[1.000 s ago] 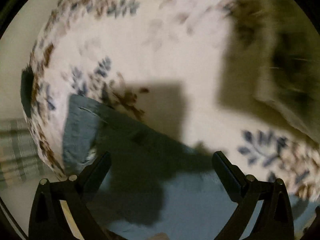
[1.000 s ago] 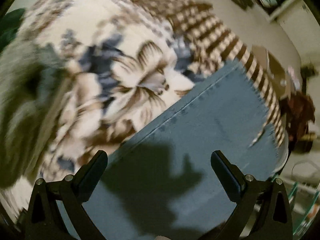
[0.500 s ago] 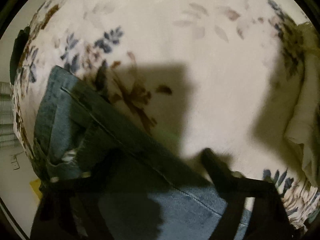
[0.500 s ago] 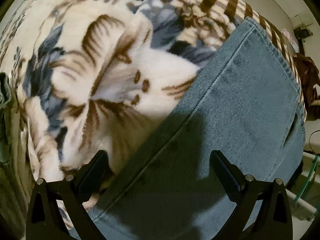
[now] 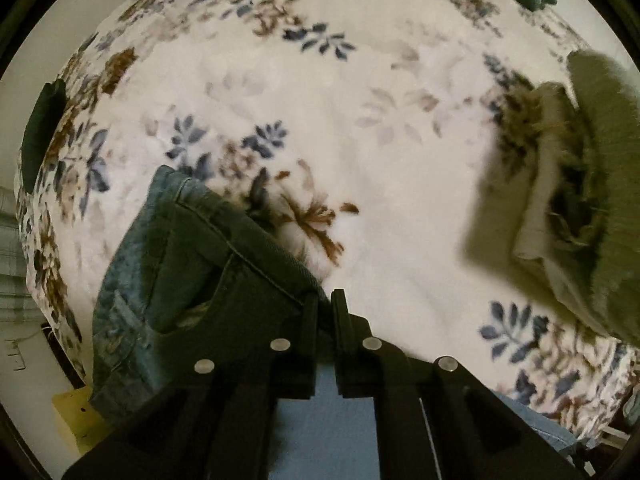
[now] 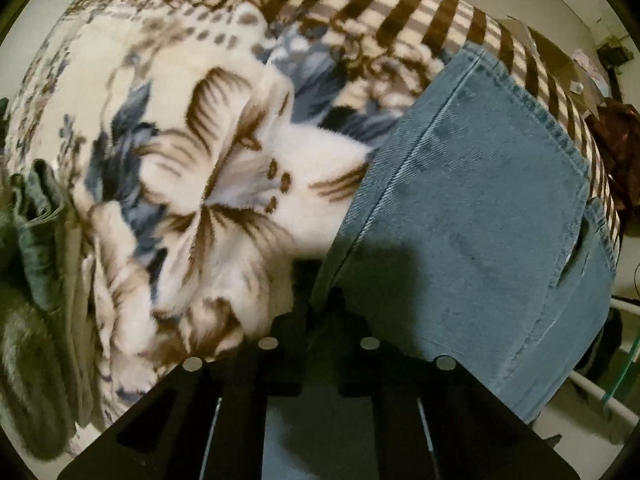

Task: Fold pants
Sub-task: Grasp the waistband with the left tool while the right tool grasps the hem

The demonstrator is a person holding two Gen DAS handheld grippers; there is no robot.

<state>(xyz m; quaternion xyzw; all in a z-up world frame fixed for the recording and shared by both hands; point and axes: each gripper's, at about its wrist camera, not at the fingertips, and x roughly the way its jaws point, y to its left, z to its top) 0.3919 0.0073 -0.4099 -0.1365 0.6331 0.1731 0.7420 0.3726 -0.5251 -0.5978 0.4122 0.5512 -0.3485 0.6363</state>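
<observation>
Blue denim pants (image 5: 168, 264) lie on a floral blanket (image 5: 360, 120) that covers a bed. My left gripper (image 5: 325, 300) points down and is shut on the seamed edge of the pants, which rises in a fold toward the jaws. In the right wrist view a wide flat panel of the pants (image 6: 480, 208) runs along the bed's striped border. My right gripper (image 6: 322, 308) is closing its jaws with the left edge of that panel between them, and the pads look pressed onto the denim.
An olive fleece garment (image 5: 592, 200) is heaped on the blanket to the right, also at the left edge of the right wrist view as the olive garment (image 6: 28, 352). A dark green item (image 5: 42, 132) sits at the bed's left edge. Floor and clutter (image 6: 608, 152) lie beyond the bed.
Both grippers went from wide open to closed on the pants' edge. The left one has risen, lifting the denim into a fold. The right one dropped closer to the bed.
</observation>
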